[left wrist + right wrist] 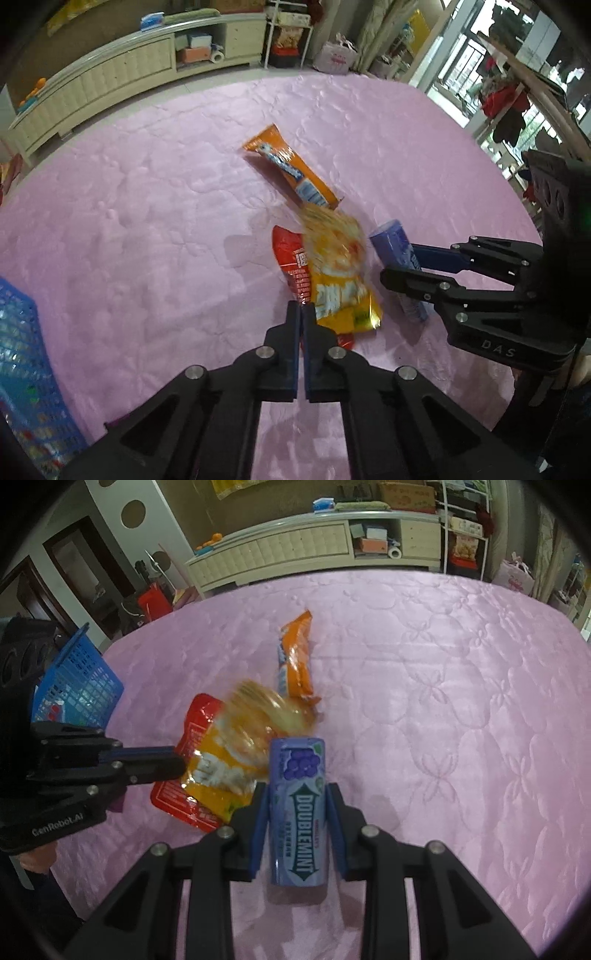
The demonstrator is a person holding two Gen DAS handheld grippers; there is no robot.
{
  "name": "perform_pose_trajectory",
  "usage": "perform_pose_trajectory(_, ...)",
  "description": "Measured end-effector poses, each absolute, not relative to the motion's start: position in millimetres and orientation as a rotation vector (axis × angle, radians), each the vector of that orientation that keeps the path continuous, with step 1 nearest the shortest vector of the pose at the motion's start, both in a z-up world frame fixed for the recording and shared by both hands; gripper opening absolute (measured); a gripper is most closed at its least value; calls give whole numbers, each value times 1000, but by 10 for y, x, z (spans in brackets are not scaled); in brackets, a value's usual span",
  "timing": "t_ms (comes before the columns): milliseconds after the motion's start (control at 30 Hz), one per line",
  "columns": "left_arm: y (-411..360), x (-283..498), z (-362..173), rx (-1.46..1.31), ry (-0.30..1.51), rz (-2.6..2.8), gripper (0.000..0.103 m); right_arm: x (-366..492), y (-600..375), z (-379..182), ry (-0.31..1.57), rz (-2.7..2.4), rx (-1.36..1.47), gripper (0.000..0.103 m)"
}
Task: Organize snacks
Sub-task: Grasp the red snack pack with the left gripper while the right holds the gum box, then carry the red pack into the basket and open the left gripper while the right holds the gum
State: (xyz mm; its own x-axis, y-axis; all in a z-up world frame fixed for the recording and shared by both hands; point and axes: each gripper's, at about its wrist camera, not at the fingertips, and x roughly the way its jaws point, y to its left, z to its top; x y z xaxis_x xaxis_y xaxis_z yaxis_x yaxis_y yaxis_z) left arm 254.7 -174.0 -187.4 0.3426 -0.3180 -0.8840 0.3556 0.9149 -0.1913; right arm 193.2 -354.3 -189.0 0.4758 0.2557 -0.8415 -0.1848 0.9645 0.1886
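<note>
My left claw (301, 314) is clenched: its two blue-lined fingers are pressed almost flat together on the near edge of the yellow snack bag (341, 280), at the spot where that bag overlaps the red snack pouch (291, 262). I cannot tell for certain whether it pinches the yellow bag alone or both wrappers. The far half of the yellow bag is smeared with motion blur, so I judge it is lifting or flapping.

My right claw (297, 805) is grasping the purple Doublemint gum container (299, 812), one finger on each long side, its grape-printed end pointing away from me toward 12 o'clock. From the left wrist camera that container (397, 254) sits at about 3 o'clock of the yellow bag, just beside it.

Farther out, at 12 o'clock from the pile, the orange biscuit packet (291, 170) lies flat on the pink quilted surface (147, 221), its near end touching or nearly touching the blurred yellow bag. The blue mesh basket (79, 686) stands at about 9 o'clock, well apart from the pile; something colourful shows through its mesh, though I can't make out what.

I judge the step in hand is picking up with both claws. Next, each load has to be carried toward 9 o'clock and let go above the basket; the left claw should check that the red pouch isn't dragged along half-gripped, and the orange packet is left for afterwards.
</note>
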Motion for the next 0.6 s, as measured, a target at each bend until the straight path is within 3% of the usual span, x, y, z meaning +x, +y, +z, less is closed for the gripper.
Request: perform_pose_trajectory(600,-1455,1986,-1209,26,978,-383,0,1565,-3090,-1220,947,313,11,35)
